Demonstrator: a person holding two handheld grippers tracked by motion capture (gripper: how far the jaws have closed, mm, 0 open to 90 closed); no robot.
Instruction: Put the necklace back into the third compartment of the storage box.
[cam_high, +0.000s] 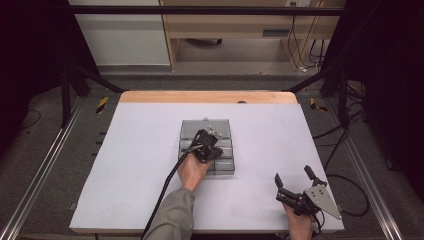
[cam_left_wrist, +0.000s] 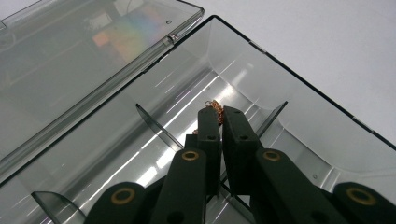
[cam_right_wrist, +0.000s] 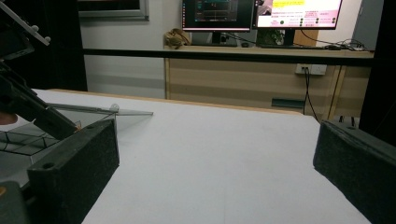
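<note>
A smoky clear compartment box (cam_high: 226, 169) lies mid-table with its lid (cam_high: 205, 127) folded open on the far side. My left gripper (cam_high: 216, 147) reaches down into the box. In the left gripper view its jaws (cam_left_wrist: 218, 114) are shut on a small copper-coloured chain (cam_left_wrist: 214, 105), which pokes out above the tips over a compartment by the box's corner wall (cam_left_wrist: 243, 60). My right gripper (cam_high: 292, 175) rests near the table's front right edge. It is open, with bare white table between its pads (cam_right_wrist: 79, 158).
Thin dividers (cam_left_wrist: 154, 126) split the box into compartments. The white table sheet (cam_high: 140, 150) spreads on both sides of the box. Beyond the table's wooden far edge (cam_high: 207, 96) stand a desk and monitors (cam_right_wrist: 261, 14). Black frame rails (cam_high: 45, 165) flank the table.
</note>
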